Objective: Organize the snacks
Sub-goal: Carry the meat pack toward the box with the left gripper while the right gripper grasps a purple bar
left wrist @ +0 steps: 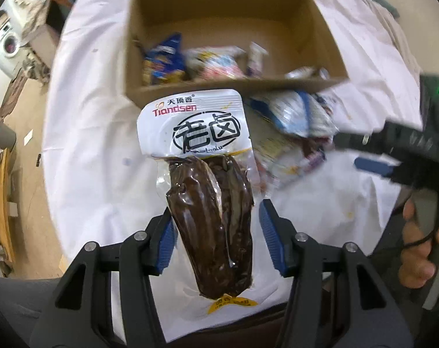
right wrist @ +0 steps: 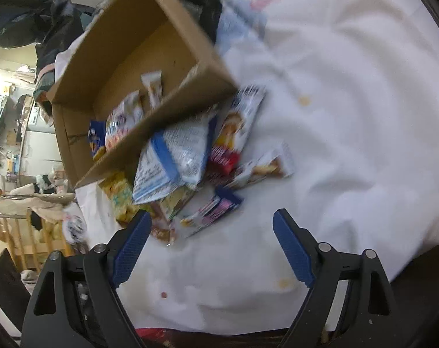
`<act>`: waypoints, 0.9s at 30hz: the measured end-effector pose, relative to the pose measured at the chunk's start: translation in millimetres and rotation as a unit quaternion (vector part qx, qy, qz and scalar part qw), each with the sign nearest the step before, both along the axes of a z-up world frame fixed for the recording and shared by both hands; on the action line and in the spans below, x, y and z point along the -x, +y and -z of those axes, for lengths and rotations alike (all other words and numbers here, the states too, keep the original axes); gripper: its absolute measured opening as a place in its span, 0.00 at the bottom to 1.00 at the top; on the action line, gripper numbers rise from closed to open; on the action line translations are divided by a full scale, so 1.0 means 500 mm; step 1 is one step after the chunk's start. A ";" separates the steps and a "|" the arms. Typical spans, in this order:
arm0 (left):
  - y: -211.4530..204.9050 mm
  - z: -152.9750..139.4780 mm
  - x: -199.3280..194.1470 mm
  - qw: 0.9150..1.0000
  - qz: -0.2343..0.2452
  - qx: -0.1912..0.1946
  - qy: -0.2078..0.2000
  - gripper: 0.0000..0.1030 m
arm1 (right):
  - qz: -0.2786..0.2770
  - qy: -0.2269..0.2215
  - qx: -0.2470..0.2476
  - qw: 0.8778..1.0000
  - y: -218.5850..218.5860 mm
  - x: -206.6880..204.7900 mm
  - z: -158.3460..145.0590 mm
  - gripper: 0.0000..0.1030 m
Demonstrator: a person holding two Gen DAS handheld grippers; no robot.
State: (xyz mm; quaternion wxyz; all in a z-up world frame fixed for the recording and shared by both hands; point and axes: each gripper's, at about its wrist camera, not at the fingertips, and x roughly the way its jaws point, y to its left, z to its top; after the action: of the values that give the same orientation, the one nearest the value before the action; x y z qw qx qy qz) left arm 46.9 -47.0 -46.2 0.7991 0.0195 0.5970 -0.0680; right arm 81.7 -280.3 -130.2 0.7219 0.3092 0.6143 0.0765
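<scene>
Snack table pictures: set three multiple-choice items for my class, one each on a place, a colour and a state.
1. Where do the loose snack packets lie?
A. on the cloth beside the box
B. on the floor
C. on a chair

2. What colour are the gripper pads?
A. red
B. blue
C. yellow

3. How is the cardboard box?
A. taped shut
B. crushed flat
C. open with snacks inside

Answers:
1 A, packets spread on the white cloth against the box wall.
2 B, both pads show blue.
3 C, open top, packets on the bottom.

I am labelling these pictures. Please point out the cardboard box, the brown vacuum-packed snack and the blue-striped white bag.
cardboard box (left wrist: 306, 14), left wrist view, inner wall.
brown vacuum-packed snack (left wrist: 210, 217), left wrist view, dark middle.
blue-striped white bag (right wrist: 187, 148), right wrist view, printed face.
</scene>
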 end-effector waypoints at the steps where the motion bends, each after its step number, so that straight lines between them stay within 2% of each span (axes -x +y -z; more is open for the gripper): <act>1: 0.014 -0.003 -0.005 1.000 -0.003 0.000 -0.006 0.49 | 0.003 0.007 0.001 1.000 0.008 -0.003 0.009 0.70; 3: 0.038 0.000 -0.012 1.000 -0.016 0.001 -0.014 0.49 | 0.010 0.017 0.014 1.000 0.018 -0.011 0.024 0.61; 8: 0.067 0.027 -0.010 0.999 -0.031 0.010 -0.042 0.49 | 0.010 0.040 0.026 0.999 0.051 -0.032 0.061 0.57; 11: 0.082 0.033 -0.011 0.998 -0.050 0.032 -0.036 0.49 | -0.008 0.040 0.063 0.997 0.076 -0.035 0.073 0.51; 13: 0.085 0.028 -0.013 0.997 -0.053 0.039 -0.042 0.49 | -0.020 0.037 0.083 0.996 0.085 -0.033 0.069 0.43; 14: 0.083 0.023 -0.014 0.997 -0.053 0.037 -0.047 0.49 | -0.027 0.036 0.085 0.995 0.087 -0.032 0.068 0.32; 15: 0.084 0.020 -0.016 0.997 -0.055 0.038 -0.050 0.49 | -0.030 0.036 0.082 0.996 0.088 -0.030 0.068 0.25; 19: 0.090 0.021 -0.015 0.995 -0.064 0.056 -0.042 0.49 | -0.041 0.022 0.065 0.997 0.088 -0.006 0.050 0.16; 25: 0.095 0.022 -0.019 0.995 -0.071 0.052 -0.048 0.49 | -0.054 -0.039 0.049 0.997 0.077 0.023 -0.014 0.15; 27: 0.099 0.022 -0.019 0.995 -0.075 0.049 -0.050 0.49 | -0.053 -0.063 0.030 0.996 0.076 0.033 -0.036 0.15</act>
State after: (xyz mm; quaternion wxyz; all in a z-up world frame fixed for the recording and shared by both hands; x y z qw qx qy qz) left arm 56.3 2.2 -57.3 0.8308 -0.0614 0.5519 -0.0359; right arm 65.4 -242.3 -112.2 0.7627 0.2492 0.5854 0.1158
